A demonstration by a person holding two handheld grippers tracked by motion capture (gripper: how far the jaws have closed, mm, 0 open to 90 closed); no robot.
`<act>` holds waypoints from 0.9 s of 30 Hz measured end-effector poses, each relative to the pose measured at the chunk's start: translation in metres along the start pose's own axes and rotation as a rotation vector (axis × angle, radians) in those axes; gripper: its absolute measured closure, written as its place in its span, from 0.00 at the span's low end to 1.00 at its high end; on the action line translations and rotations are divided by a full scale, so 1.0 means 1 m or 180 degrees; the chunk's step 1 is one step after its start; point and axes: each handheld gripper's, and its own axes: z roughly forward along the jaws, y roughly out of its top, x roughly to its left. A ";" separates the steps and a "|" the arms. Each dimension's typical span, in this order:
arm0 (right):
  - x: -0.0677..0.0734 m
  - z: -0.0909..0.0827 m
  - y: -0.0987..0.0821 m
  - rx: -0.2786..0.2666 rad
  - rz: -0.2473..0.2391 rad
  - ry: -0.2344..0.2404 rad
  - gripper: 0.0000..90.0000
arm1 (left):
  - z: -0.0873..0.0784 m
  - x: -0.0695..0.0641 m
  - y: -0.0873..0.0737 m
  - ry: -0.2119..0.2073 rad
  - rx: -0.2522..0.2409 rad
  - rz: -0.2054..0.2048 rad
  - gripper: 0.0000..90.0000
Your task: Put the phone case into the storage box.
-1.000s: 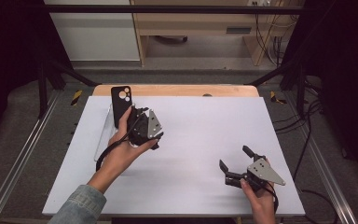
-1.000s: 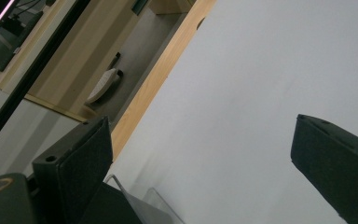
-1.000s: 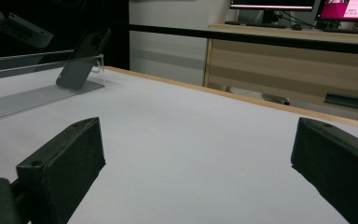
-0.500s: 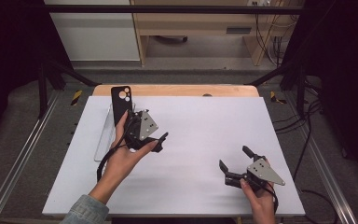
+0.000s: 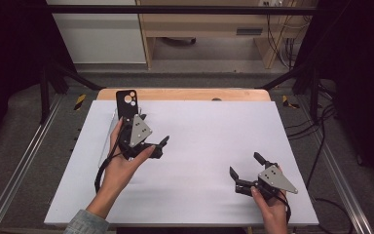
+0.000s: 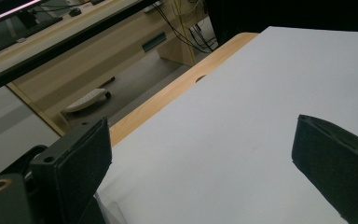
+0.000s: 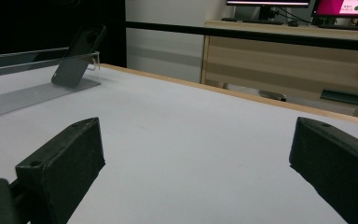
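Black phone case leaning in a clear stand at the table's far left, left tool just beside it, jaws wide, empty, right tool near right, wide, empty

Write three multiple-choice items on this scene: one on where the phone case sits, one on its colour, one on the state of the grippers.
1. Where is the phone case?
A. far left of the table, leaning on a clear stand
B. near right corner
C. between the right gripper's jaws

2. What colour is it?
A. white
B. black
C. red

3. How do the left gripper and right gripper stand?
A. both shut
B. left shut, right open
C. both open, holding nothing

Answers:
1. A, the high view shows it there.
2. B, it is dark throughout.
3. C, each gripper view shows bare table between the jaws.
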 end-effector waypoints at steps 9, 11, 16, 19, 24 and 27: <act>0.000 0.000 0.000 0.0012 0.0038 0.0025 0.03 | -0.016 0.015 -0.004 0.0040 -0.0141 -0.0269 0.05; 0.000 0.000 0.000 0.0006 0.0031 0.0021 0.03 | -0.019 0.017 -0.005 0.0075 -0.0142 -0.0267 0.05; 0.001 0.000 0.000 0.0019 0.0044 0.0032 0.03 | -0.028 0.022 -0.011 0.0134 -0.0153 -0.0295 0.04; 0.001 0.000 0.000 0.0028 0.0041 0.0031 0.03 | -0.034 0.027 -0.015 0.0156 -0.0184 -0.0353 0.04; 0.001 0.001 0.000 0.0032 0.0048 0.0036 0.03 | -0.042 0.035 -0.022 0.0173 -0.0214 -0.0443 0.04; 0.001 0.001 -0.001 0.0035 0.0036 0.0040 0.03 | -0.047 0.040 -0.026 0.0203 -0.0241 -0.0482 0.04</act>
